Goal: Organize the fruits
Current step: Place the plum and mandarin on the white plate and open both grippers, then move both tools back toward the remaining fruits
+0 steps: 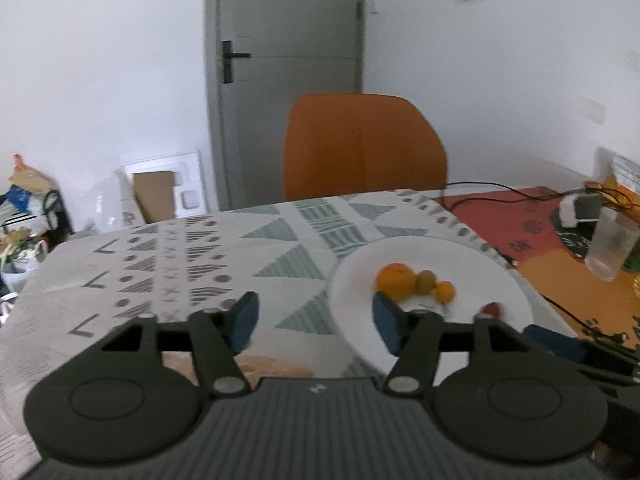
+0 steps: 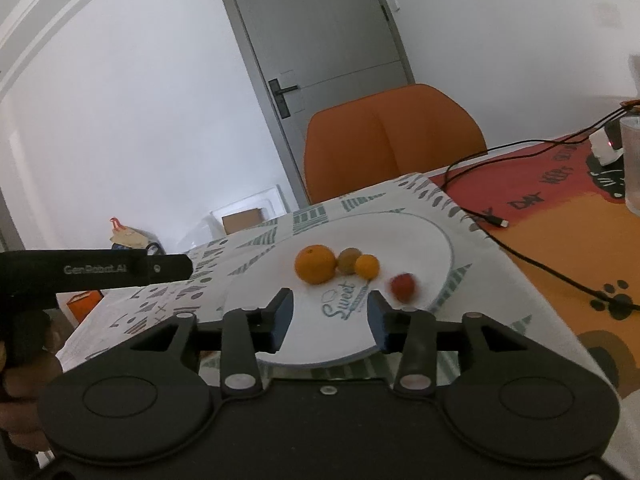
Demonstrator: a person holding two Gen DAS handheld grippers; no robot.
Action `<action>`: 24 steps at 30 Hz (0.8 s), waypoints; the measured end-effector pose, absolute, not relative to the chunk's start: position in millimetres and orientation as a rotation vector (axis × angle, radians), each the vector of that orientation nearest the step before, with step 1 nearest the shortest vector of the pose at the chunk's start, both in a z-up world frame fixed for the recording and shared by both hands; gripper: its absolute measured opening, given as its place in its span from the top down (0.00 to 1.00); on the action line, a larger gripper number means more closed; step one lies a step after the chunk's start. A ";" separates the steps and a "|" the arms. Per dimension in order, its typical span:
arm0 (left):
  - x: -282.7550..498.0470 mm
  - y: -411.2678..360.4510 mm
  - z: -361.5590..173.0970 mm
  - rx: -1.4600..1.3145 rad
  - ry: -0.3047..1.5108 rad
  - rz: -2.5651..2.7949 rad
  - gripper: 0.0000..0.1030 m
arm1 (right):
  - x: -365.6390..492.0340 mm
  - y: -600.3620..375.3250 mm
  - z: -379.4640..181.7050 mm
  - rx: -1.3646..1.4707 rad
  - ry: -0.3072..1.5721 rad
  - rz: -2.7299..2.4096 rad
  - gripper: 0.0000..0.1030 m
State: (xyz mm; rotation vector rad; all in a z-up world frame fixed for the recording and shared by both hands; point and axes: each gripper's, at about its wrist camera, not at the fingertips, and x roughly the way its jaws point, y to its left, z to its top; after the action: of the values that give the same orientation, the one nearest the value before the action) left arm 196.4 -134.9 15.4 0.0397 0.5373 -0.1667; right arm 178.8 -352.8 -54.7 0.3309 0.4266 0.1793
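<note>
Right wrist: plate [image 2: 420, 236] w/ orange [image 2: 315, 264], kiwi [image 2: 349, 260], sm. orange [image 2: 367, 266], red fruit [image 2: 402, 286]; fingers [image 2: 282, 312] spread, empty.

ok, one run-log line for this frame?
stage: fruit on plate | on plate: orange, kiwi, small orange, red fruit | left gripper: open, empty | right gripper: open, empty

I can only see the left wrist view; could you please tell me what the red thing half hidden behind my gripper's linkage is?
Observer: A small red fruit, lying on the white plate, apart from the small orange.
Operator: Thank you. Is the right gripper holding anything?
Observer: No, the right gripper is open, with nothing between its pads.
Operator: Is the plate plain?
Observer: No, it carries printed lettering reading "Sweet" near its front.
</note>
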 end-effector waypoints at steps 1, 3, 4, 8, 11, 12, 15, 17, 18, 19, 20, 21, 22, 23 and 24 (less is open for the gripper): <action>195.0 -129.9 15.7 0.034 0.536 -0.154 0.31 | 178.7 -350.0 -54.1 0.328 0.426 0.181 0.53; 191.6 -119.2 15.6 0.018 0.531 -0.131 0.25 | 178.1 -344.0 -52.8 0.321 0.423 0.189 0.48; 190.1 -114.2 15.6 0.010 0.529 -0.121 0.23 | 177.8 -341.1 -52.1 0.316 0.422 0.192 0.48; 183.2 -94.6 14.5 -0.004 0.526 -0.088 0.20 | 176.0 -329.0 -49.8 0.306 0.414 0.201 0.36; 177.2 -82.0 13.8 -0.001 0.512 -0.055 0.15 | 174.5 -319.8 -48.6 0.298 0.397 0.205 0.22; 174.8 -77.2 14.2 -0.003 0.507 -0.045 0.13 | 174.1 -317.0 -48.3 0.301 0.392 0.213 0.18; 169.4 -60.7 13.1 -0.036 0.502 -0.030 0.11 | 172.8 -307.4 -47.6 0.300 0.379 0.241 0.11; 165.6 -50.0 11.7 -0.054 0.506 -0.017 0.11 | 171.4 -298.9 -46.9 0.289 0.376 0.251 0.08; 164.0 -45.6 11.0 -0.057 0.507 -0.010 0.11 | 171.1 -295.3 -46.7 0.286 0.376 0.256 0.07; 162.3 -41.0 10.2 -0.059 0.509 -0.002 0.10 | 171.0 -291.4 -46.6 0.284 0.378 0.263 0.07; 160.5 -36.4 9.0 -0.060 0.510 0.007 0.10 | 170.7 -287.9 -46.6 0.282 0.379 0.269 0.06; 159.2 -32.0 7.9 -0.063 0.512 0.014 0.10 | 170.7 -284.5 -46.8 0.279 0.380 0.274 0.05; 157.9 -26.6 6.9 -0.066 0.514 0.023 0.10 | 170.7 -281.6 -47.3 0.276 0.382 0.279 0.04; 156.9 -21.7 5.6 -0.070 0.515 0.031 0.10 | 170.6 -278.4 -47.5 0.272 0.383 0.284 0.04; 155.8 -17.2 4.6 -0.076 0.516 0.041 0.10 | 170.4 -275.3 -47.8 0.268 0.386 0.289 0.04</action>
State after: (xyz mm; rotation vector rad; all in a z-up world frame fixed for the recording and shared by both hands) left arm 155.8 -17.2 4.6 -0.0758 0.5163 0.0414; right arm 170.4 -275.3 -47.8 0.2679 0.3857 0.2886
